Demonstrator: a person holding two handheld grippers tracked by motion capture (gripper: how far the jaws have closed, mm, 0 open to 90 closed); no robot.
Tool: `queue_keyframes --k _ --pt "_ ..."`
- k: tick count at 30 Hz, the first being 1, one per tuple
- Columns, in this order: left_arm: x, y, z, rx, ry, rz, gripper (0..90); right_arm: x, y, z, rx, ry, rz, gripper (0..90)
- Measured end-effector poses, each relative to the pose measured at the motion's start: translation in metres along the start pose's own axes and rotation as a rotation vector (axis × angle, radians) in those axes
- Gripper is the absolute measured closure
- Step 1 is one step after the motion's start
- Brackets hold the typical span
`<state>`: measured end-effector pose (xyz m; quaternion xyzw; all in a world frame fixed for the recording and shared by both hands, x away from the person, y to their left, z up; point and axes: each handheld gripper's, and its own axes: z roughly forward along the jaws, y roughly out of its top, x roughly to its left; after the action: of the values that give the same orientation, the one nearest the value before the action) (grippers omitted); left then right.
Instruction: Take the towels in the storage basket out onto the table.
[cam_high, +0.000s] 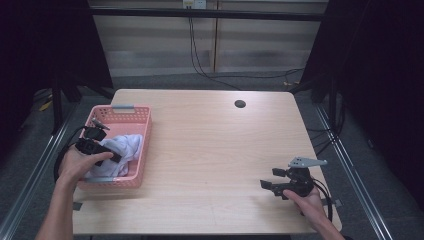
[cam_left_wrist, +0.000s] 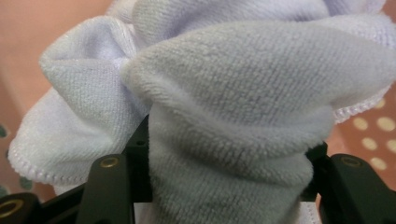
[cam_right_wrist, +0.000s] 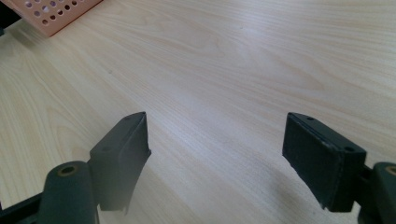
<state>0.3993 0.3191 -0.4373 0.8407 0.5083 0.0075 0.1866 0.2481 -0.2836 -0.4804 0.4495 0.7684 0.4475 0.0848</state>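
Cloth (cam_left_wrist: 243, 93) sat bunched in the pink basket (cam_high: 137, 116) at left of the high frame | your left gripper (cam_high: 118, 157) had its fingers (cam_left_wrist: 108, 186) pinching a fold of it | your right gripper (cam_high: 266, 186) hovered over bare desk (cam_high: 215, 145) at lower right, fingers (cam_right_wrist: 122, 154) spread wide, holding nothing

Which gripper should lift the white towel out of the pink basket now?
Left. The left gripper is already in the pink basket with the white towel bunched between its fingers. The right gripper sits open over bare table, far across.
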Motion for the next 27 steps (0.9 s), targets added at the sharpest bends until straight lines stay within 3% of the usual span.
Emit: queue_keyframes --k 5,12,22,27 --pt "-0.001 -0.002 -0.009 -0.054 0.003 -0.030 40.7 0.000 0.000 0.000 0.002 0.001 0.002 22.4" --pt "-0.002 -0.006 -0.023 -0.094 0.010 -0.001 40.3 0.000 0.000 0.000 0.003 -0.001 0.004 22.4" --pt "-0.003 -0.007 -0.043 -0.172 0.008 -0.025 40.5 0.000 0.000 0.000 0.004 -0.002 0.004 22.4" --pt "-0.009 -0.005 -0.053 -0.192 0.009 0.026 40.7 0.000 0.000 0.000 0.006 -0.002 0.006 22.3"
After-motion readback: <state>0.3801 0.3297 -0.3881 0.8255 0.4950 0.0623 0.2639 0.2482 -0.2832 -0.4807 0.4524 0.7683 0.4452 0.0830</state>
